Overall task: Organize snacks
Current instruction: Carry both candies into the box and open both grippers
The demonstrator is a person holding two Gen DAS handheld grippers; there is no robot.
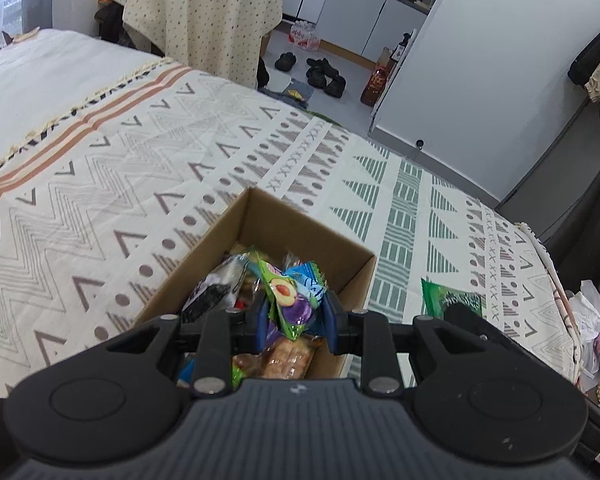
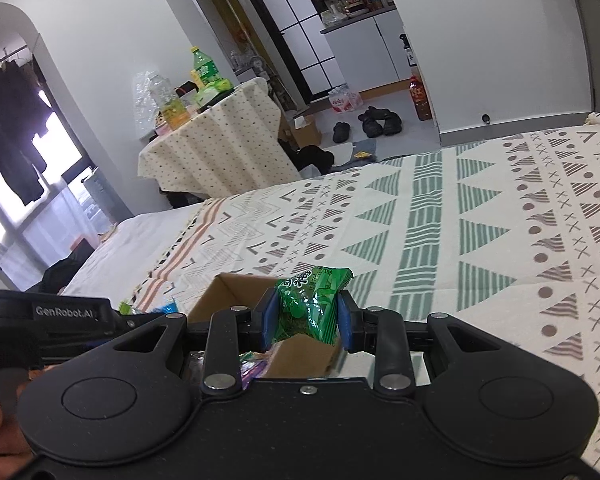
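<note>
bed (image 1: 100, 184) patterned | left tool (image 1: 294, 322) grips plum packet (image 1: 290, 300) | right tool (image 2: 305, 322) grips green packet (image 2: 312, 304)

White walls (image 2: 100, 40); grey floor (image 1: 340, 64). Patterned bed (image 1: 140, 168), cloth-draped table (image 2: 220, 148), bright window (image 2: 56, 148), white cabinets (image 1: 380, 12).

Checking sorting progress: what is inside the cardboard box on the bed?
The cardboard box holds several snack packets: a dark one, biscuits, others in clear wrap. The left tool grips a plum-printed packet above them. The box bottom is covered.
</note>
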